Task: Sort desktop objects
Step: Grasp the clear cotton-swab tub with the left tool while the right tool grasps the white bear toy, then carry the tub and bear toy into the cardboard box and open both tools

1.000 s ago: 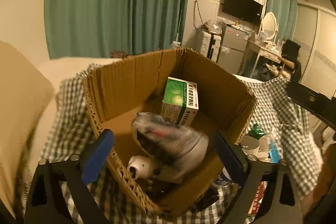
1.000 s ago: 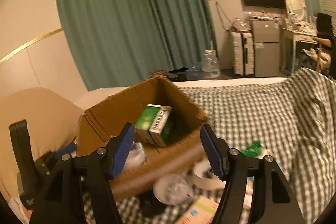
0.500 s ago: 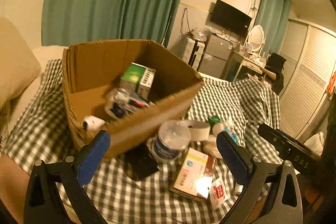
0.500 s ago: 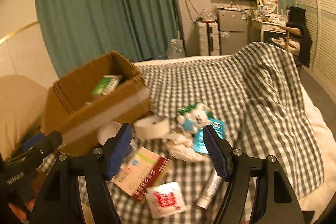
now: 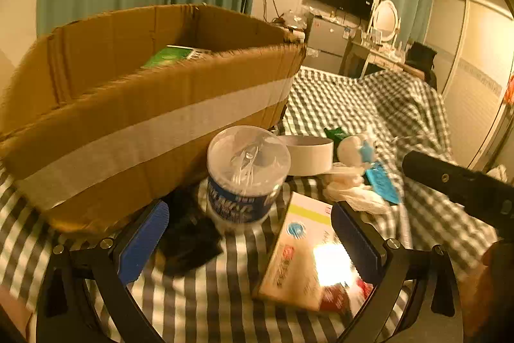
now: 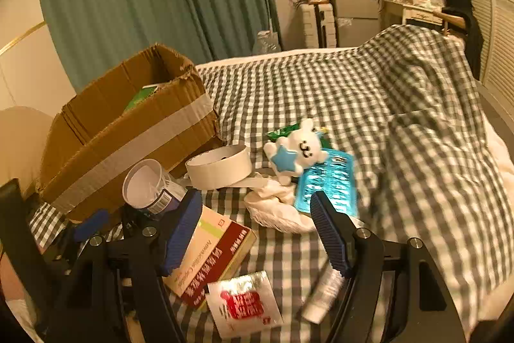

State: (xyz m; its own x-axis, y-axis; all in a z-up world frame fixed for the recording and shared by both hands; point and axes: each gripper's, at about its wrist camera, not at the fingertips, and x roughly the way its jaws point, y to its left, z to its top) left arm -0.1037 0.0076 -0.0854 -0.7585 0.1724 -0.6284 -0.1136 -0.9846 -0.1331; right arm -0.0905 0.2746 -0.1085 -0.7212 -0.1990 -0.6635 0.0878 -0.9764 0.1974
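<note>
Your loose items lie in a cluster on the checked bedspread [image 6: 353, 92] just in front of the cardboard box [image 5: 135, 124]: a clear-lidded tub [image 5: 247, 172] stands close against the box's taped front wall, a white tape roll [image 6: 220, 167] sits just beside it, and a white plush toy [image 6: 297, 150] rests partly on a blue blister pack [image 6: 331, 182]. Nearer to you are a cream and red carton [image 6: 212, 256], a red and white sachet [image 6: 244, 302] and a small tube [image 6: 324, 294]. A green box [image 5: 172, 55] shows over the cardboard rim. Your left gripper [image 5: 249, 241] is spread wide, empty, with the tub and a dark object [image 5: 189, 237] ahead between its blue pads. Your right gripper [image 6: 257, 241] is also held apart and empty above the carton and sachet.
</note>
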